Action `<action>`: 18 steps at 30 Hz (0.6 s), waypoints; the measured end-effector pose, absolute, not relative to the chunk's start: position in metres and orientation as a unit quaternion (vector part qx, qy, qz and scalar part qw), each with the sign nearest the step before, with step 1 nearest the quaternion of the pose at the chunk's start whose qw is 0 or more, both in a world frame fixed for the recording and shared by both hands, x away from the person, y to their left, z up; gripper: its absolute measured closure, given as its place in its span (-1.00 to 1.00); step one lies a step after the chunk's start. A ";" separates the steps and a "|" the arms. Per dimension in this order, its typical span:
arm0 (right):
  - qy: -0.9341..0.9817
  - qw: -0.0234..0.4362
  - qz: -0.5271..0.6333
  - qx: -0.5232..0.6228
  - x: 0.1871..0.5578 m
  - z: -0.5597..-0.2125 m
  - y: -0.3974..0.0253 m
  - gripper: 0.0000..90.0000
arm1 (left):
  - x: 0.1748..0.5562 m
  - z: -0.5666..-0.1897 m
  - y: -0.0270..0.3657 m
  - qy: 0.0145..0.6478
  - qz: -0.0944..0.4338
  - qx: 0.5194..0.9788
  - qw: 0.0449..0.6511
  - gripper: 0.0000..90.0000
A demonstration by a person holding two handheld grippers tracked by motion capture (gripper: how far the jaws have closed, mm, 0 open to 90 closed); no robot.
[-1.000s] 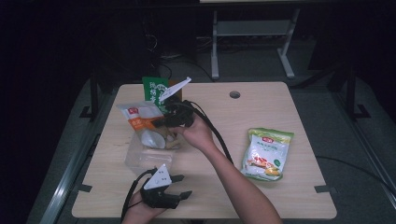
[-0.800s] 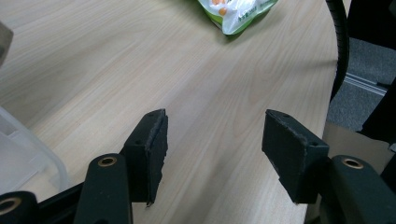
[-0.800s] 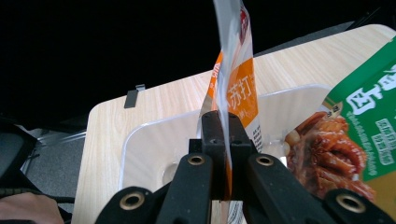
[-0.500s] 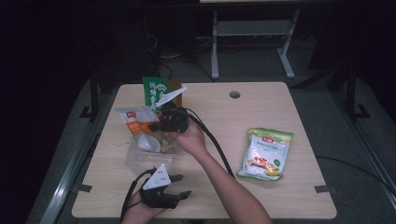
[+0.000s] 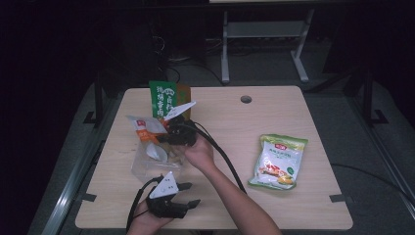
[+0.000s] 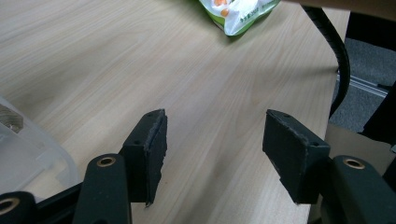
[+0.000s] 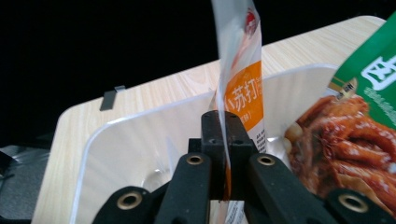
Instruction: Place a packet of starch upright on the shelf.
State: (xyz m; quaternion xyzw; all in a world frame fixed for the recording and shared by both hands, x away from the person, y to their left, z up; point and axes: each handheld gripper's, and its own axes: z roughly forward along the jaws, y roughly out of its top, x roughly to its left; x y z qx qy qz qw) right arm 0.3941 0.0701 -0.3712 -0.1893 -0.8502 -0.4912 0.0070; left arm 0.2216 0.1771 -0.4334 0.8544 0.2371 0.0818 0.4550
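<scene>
My right gripper [image 5: 165, 132] is shut on the edge of an orange-and-white snack packet [image 5: 143, 127], held over the clear plastic bin [image 5: 142, 169] at the table's left. In the right gripper view, the packet [image 7: 241, 88] stands upright between the shut jaws [image 7: 226, 128], with the bin's wall [image 7: 140, 144] behind it. A green bag printed with food [image 7: 355, 126] leans in the bin beside it, and its top [image 5: 163, 98] rises at the bin's far side. My left gripper [image 5: 192, 194] rests open near the front edge, its jaws [image 6: 215, 135] over bare wood.
A green-and-white snack bag [image 5: 278, 161] lies flat on the right half of the table, and its corner [image 6: 238, 11] is visible from the left gripper. The right gripper's black cable [image 5: 220, 154] runs along the forearm. A round cable hole [image 5: 246, 99] sits near the far edge.
My right gripper has drifted slightly toward the person and lower with the packet in it. The left gripper has not moved.
</scene>
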 end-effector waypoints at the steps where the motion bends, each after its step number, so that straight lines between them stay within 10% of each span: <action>1: -0.852 0.012 -0.487 -0.189 0.395 -0.371 0.069 0.79 | 0.222 -0.433 0.177 0.235 0.082 0.855 0.455 -0.12; 9: -0.876 0.033 -0.437 -0.200 0.395 -0.376 0.053 0.54 | 0.223 -0.434 0.174 0.231 0.082 0.857 0.454 -0.12; 18: -0.902 0.034 -0.385 -0.189 0.394 -0.403 0.050 1.00 | 0.223 -0.434 0.172 0.231 0.080 0.858 0.452 -0.10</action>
